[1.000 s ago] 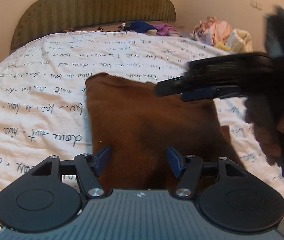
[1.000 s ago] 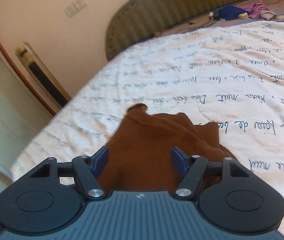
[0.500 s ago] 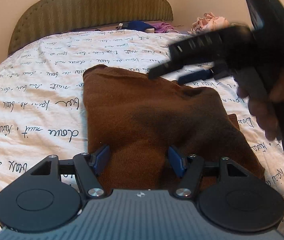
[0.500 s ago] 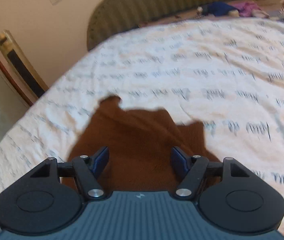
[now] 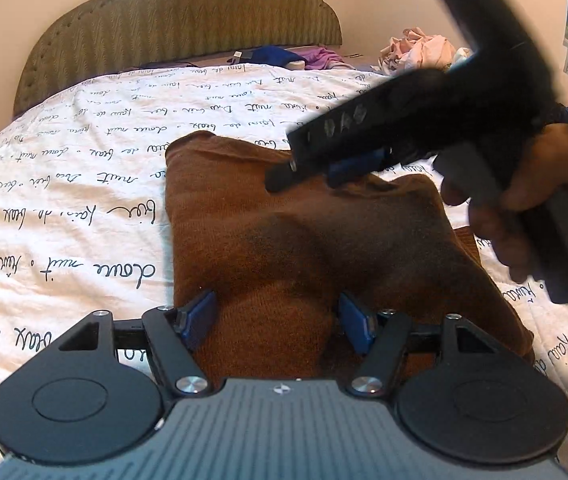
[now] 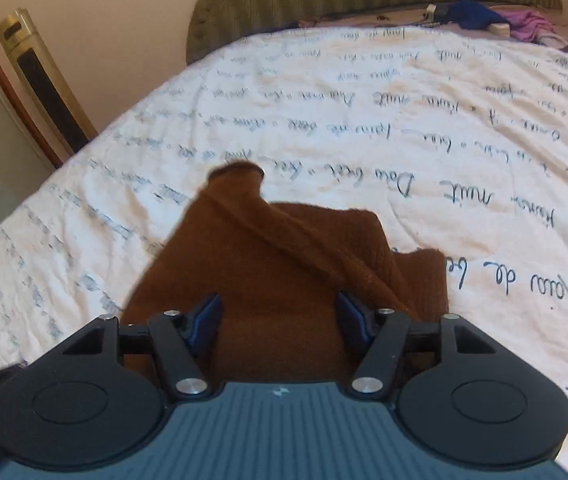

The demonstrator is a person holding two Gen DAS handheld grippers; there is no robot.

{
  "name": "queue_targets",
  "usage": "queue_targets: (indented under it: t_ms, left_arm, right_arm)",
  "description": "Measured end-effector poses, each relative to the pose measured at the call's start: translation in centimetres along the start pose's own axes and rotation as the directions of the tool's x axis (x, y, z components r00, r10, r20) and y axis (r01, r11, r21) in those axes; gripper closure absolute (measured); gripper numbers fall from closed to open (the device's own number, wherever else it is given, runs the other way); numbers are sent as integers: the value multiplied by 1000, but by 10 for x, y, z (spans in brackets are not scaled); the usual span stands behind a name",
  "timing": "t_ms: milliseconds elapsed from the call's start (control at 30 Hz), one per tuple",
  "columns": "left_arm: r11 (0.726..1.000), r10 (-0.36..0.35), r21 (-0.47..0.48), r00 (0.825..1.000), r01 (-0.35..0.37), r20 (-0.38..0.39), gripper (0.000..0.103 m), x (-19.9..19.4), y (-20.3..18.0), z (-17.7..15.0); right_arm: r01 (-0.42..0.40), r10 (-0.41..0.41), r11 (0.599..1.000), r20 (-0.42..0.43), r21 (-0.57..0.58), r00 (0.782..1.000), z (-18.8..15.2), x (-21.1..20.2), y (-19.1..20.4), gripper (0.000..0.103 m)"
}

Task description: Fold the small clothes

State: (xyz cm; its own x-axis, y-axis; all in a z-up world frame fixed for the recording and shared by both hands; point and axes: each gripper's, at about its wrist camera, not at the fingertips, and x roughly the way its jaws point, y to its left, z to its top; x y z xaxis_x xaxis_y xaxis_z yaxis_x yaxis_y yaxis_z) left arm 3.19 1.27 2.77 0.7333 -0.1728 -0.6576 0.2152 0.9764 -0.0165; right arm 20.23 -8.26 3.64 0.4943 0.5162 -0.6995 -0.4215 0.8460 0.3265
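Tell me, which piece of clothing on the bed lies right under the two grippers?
The brown garment, spread on the white bedspread. The blue, purple and pink clothes lie far off by the headboard.

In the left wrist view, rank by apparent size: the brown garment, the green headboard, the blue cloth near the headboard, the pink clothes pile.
1. brown garment, though nearness inflates it
2. green headboard
3. pink clothes pile and blue cloth: look alike, both far and partly hidden, so unranked
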Motion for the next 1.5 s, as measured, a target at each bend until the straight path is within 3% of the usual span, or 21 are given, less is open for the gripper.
queue_targets:
  t_ms: [67, 100, 133, 200, 233, 300, 367, 500, 600, 733, 800, 900, 967, 1033, 1100, 1133, 1167, 1300, 1367, 1433, 1500]
  left_arm:
    - [1000, -1, 4, 1000, 1, 18, 38, -3, 0, 0]
    - [1000, -4, 3, 999, 4, 42, 38, -9, 1, -1]
    - [1000, 5, 7, 998, -5, 65, 39, -18, 3, -3]
    - [998, 39, 47, 991, -45, 127, 39, -43, 6, -11]
    - [995, 57, 75, 986, -70, 158, 34, -54, 7, -17]
    - [985, 79, 135, 977, -108, 200, 31, -72, 9, -34]
    - [982, 57, 168, 982, -88, 179, 31, -82, 13, -47]
    - [980, 64, 182, 992, -83, 110, 32, -82, 14, -68]
    - [986, 90, 134, 993, -100, 76, 47, -73, 16, -73]
    - [981, 126, 139, 989, -136, 83, 49, -58, 11, -72]
    - [978, 138, 145, 986, -151, 97, 51, -57, 7, -72]
    - [973, 141, 170, 985, -157, 98, 55, -53, 2, -70]
    - [973, 138, 170, 985, -154, 102, 60, -51, 0, -70]
    - [976, 132, 164, 987, -146, 93, 73, -48, -1, -69]
    - [973, 153, 161, 984, -167, 93, 77, -42, -4, -68]
    - [971, 162, 162, 982, -176, 96, 84, -41, -5, -67]
    - [970, 167, 161, 981, -182, 103, 87, -41, -6, -65]
    - [974, 145, 153, 980, -165, 137, 91, -57, -6, -60]
    - [971, 144, 177, 984, -161, 103, 91, -49, -7, -65]
    - [965, 170, 189, 982, -184, 87, 91, -38, -10, -73]
    - [957, 175, 215, 979, -195, 108, 91, -41, -14, -74]
  right_arm:
    - [-13, 14, 999, 18, -47, 1000, -6, -3, 6, 39]
    - [48, -52, 996, -56, -70, 997, -12, 11, 2, 40]
    - [38, -43, 995, -46, -89, 998, -18, 15, -5, 40]
    - [-37, 37, 999, -12, 21, 999, -18, -3, -20, 40]
    - [-77, 77, 993, 7, 90, 997, -17, -15, -27, 39]
    - [-143, 131, 978, 86, 151, 988, -20, -48, -41, 39]
    - [-162, 140, 966, 121, 200, 983, -26, -70, -57, 39]
    - [-153, 134, 955, 91, 253, 987, -41, -87, -78, 38]
    - [-138, 122, 952, 75, 274, 990, -49, -87, -87, 37]
    - [-206, 189, 915, 82, 347, 978, -51, -81, -95, 37]
    - [-234, 233, 894, 48, 383, 971, -53, -76, -96, 37]
    - [-204, 236, 897, -35, 393, 971, -58, -67, -93, 37]
    - [-224, 258, 889, -33, 399, 966, -63, -66, -91, 37]
    - [-238, 256, 895, 3, 378, 967, -65, -69, -85, 45]
    - [-205, 219, 917, -1, 344, 976, -64, -64, -80, 74]
    - [-179, 195, 927, -14, 329, 981, -65, -59, -79, 76]
    - [-172, 185, 932, -11, 319, 983, -67, -56, -80, 84]
    - [-151, 151, 967, 20, 205, 988, -61, -79, -67, 88]
    - [-103, 104, 977, 7, 188, 995, -63, -85, -74, 88]
    - [-90, 99, 965, -23, 245, 995, -75, -70, -92, 88]
    - [-185, 183, 920, 40, 346, 982, -84, -68, -105, 83]
